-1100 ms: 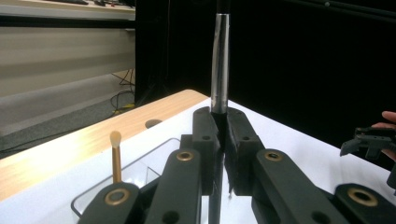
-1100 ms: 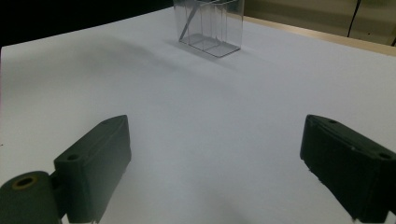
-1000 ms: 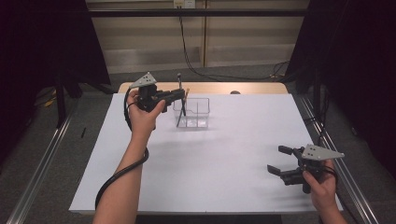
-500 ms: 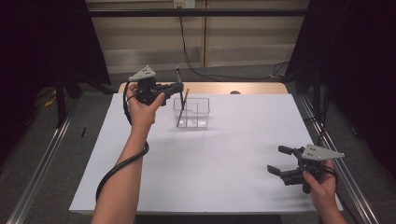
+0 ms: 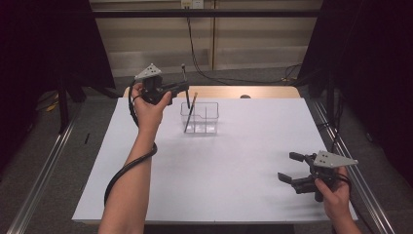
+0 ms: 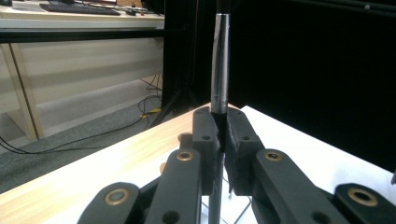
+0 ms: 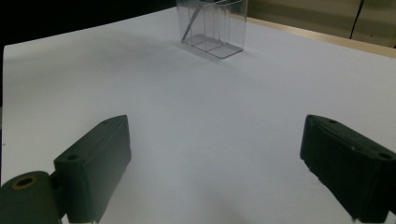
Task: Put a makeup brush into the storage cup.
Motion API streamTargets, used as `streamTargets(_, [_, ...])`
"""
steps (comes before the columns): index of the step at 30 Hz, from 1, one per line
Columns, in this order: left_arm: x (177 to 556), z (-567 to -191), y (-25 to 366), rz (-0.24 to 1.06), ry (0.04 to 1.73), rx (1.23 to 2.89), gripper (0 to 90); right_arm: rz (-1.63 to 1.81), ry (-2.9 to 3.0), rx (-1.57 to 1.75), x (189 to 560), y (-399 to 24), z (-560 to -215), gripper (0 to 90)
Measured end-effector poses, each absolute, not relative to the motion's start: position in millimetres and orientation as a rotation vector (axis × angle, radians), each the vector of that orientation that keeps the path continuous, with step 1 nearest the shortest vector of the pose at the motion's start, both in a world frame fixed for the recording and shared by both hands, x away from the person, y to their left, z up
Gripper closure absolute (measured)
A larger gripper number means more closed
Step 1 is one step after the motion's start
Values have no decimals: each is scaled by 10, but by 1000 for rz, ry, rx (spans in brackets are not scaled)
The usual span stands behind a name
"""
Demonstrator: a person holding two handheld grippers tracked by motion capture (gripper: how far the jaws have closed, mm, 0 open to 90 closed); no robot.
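My left gripper is raised at the far left of the white table, just left of a clear divided container. It is shut on a thin dark stick with a silver section, held upright. In the left gripper view the jaws pinch that stick. A wooden-handled brush leans inside the container. My right gripper rests low at the front right, open, with bare table between its jaws. The container stands far ahead of it.
A wooden strip runs along the table's far edge. Metal rails lie on the floor at both sides, with dark curtains beyond. Cables trail on the floor behind the table.
My left gripper, still holding the stick, has drifted slightly left and up beside the container. The right gripper has not moved.
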State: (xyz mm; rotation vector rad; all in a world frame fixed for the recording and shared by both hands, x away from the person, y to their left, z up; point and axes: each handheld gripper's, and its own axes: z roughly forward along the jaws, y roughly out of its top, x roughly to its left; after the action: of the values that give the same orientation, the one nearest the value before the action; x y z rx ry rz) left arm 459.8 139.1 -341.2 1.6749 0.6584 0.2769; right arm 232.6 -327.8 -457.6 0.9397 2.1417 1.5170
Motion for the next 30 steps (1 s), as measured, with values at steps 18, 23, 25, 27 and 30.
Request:
streamTargets(18, [4668,-3525,1354,338,707,1698,839,1530,2127,948,2313,-3324,-4563,87])
streamTargets(23, [4679,-3551,1342,344,713,1700,839,1532,2126,947,2313,-3326,-4564,87])
streamTargets(25, [4682,-3570,1349,345,719,1697,839,1530,2126,944,2311,-3327,-4562,87])
streamTargets(27, [4678,-3595,1349,349,727,1697,839,1527,2128,943,2306,-3325,-4560,87])
streamTargets(30, [4681,-3632,1348,347,726,1706,839,1525,2131,938,2305,-3324,-4558,87])
